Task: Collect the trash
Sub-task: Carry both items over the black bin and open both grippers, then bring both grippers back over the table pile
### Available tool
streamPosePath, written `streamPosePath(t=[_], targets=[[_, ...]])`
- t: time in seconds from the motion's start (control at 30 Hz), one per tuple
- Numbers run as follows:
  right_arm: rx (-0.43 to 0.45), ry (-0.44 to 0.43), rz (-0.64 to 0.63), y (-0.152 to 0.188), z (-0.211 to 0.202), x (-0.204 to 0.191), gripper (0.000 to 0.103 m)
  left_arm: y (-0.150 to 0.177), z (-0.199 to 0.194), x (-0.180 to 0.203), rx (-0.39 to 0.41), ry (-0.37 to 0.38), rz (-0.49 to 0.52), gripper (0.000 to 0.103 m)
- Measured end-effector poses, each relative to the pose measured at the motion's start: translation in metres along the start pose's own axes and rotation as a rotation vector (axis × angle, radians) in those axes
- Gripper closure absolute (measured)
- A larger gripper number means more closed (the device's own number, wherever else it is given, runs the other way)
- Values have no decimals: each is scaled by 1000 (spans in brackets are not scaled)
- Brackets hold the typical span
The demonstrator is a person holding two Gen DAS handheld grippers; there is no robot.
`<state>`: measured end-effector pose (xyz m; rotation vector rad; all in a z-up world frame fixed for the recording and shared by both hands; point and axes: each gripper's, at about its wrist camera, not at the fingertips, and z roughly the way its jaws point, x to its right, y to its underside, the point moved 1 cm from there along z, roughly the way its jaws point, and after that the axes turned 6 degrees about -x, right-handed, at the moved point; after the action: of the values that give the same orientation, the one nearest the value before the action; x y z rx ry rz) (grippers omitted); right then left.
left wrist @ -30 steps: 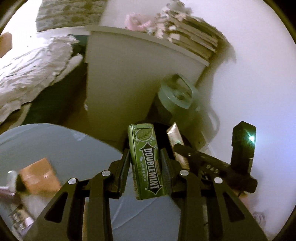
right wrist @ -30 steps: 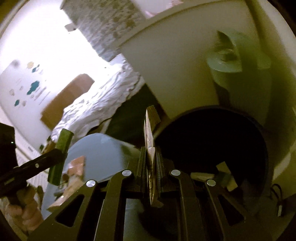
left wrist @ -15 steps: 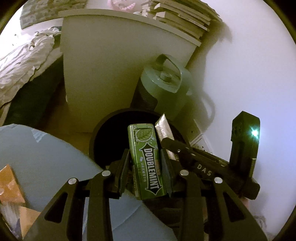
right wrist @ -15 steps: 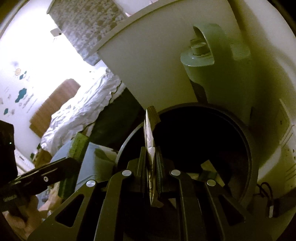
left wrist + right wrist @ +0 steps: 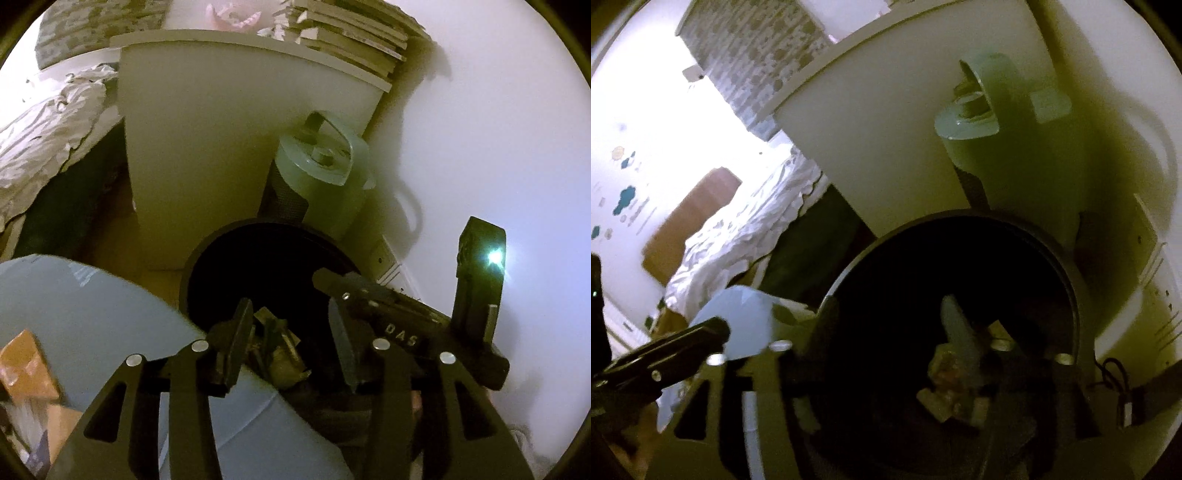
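We see the left tool (image 5: 288,332) parked over the near rim of the dark round bin (image 5: 229,236), jaws spread apart and gripping nothing; they have just been opening. No gum pack between its fingers. Straight below and between them, down inside the bin, lies a heap of crumpled wrappers (image 5: 280,350), clear of both pads.

Left of the bin in the left wrist view: the pale blue surface (image 5: 74,310) with an orange packet (image 5: 26,365) at its far left edge, well apart from the tool. Behind that, a bed with rumpled white sheets (image 5: 44,129). Middle: a white cabinet (image 5: 221,129) with stacked books (image 5: 354,33) on top. Just right of the cabinet and touching the bin's far side stands a grey-green appliance with a handle (image 5: 325,162). Further right, the right tool (image 5: 332,280) reaches in from the right over the bin's mouth, a light glowing on its body.

In the right wrist view, the left tool (image 5: 716,328) pokes in from the left edge, tip at the bin's left rim (image 5: 849,266). The right tool (image 5: 886,343) is dark and blurred, yet its jaws stand released and wide, having just been opening, nothing pinched. Below the gap, in the bin's bottom, a pale strip wrapper (image 5: 956,328) lies on the trash pile (image 5: 945,384), a bit right of centre between the fingers, not touching them. The appliance (image 5: 990,122) sits above the bin.
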<state>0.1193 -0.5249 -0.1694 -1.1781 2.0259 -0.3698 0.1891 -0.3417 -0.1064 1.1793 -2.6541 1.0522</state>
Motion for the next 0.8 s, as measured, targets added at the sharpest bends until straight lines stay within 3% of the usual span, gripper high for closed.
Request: streamPosePath(t=[0.23, 0.43, 0.57, 0.7, 0.8], targets=[[10, -4, -26, 2, 1, -6, 36, 20, -39, -23, 48, -21, -56, 57], [2, -32, -105, 11, 0, -31, 36, 47, -83, -55, 98, -88, -112, 56], [-23, -72, -180, 18, -1, -59, 36, 67, -115, -80, 120, -194, -102, 55], [-78, -134, -262, 24, -2, -96, 29, 85, -143, -111, 108, -324, -49, 53], [-134, -170, -375, 27, 1, -137, 29, 94, -158, -135, 78, -431, 23, 53]])
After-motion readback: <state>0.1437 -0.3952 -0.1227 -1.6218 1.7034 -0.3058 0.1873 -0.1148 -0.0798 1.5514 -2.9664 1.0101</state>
